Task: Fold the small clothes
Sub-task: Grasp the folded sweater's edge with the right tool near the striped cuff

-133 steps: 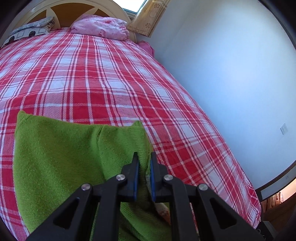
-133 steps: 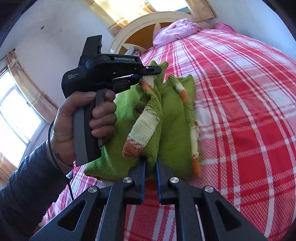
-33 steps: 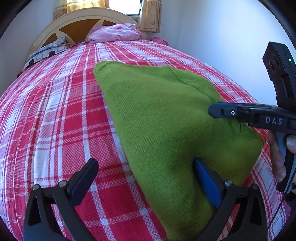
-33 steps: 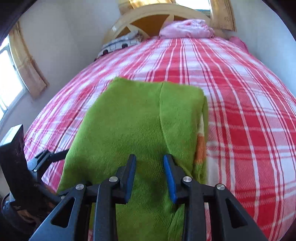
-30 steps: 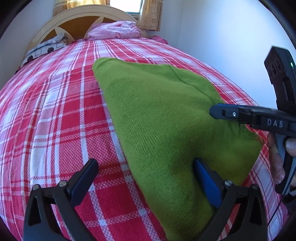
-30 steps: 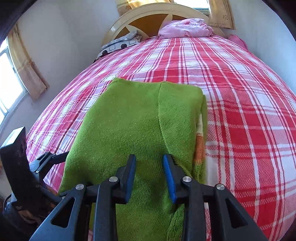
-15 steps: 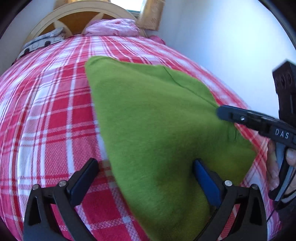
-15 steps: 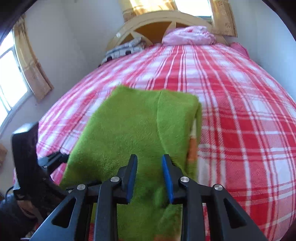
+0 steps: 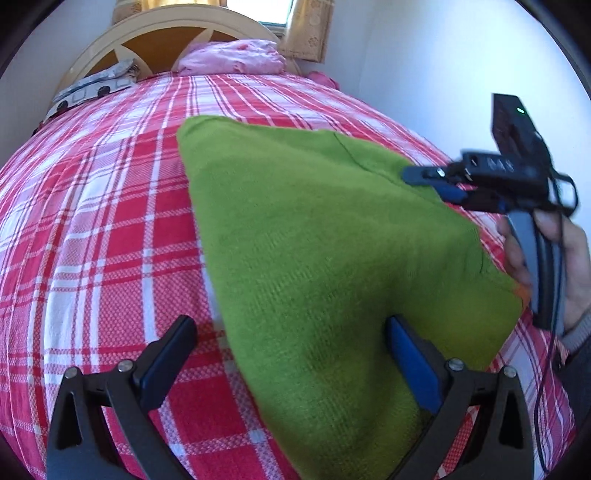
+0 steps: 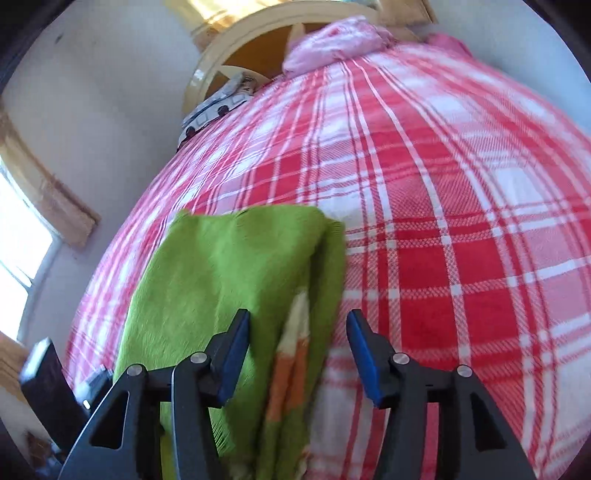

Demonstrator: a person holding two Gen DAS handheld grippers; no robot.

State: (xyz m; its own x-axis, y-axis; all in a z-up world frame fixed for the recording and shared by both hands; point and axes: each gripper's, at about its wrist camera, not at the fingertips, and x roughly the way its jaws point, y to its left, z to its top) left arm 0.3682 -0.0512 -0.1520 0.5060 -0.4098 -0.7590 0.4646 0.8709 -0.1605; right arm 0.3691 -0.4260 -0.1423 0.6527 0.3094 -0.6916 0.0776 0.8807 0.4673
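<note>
Your green knitted sweater (image 9: pixel 325 251) lies folded flat on the red-and-white checked bedspread (image 9: pixel 92 229), on the half of the bed away from the cream headboard (image 9: pixel 173 29); its far edge faces the headboard and the pink bedding (image 9: pixel 232 57) bunched at the headboard's foot. In the right wrist view, the edge of the sweater farthest from the window side shows a striped orange-and-cream sleeve (image 10: pixel 291 373) tucked along the fold. Your left gripper (image 9: pixel 291 354) stands with its jaws spread wide over the sweater's near corner, the end farthest from the headboard; one finger is over the bare bedspread, the other over the knit, and nothing is clamped. Your right gripper (image 10: pixel 299 354) has just been opening: its jaws stand about half apart, straddling the sleeve edge of the sweater, with the fabric between them but the blue pads (image 10: pixel 364 358) not pressing on it. In the left wrist view, your right hand (image 9: pixel 565 266) grips that tool's handle beside the sweater's edge.
</note>
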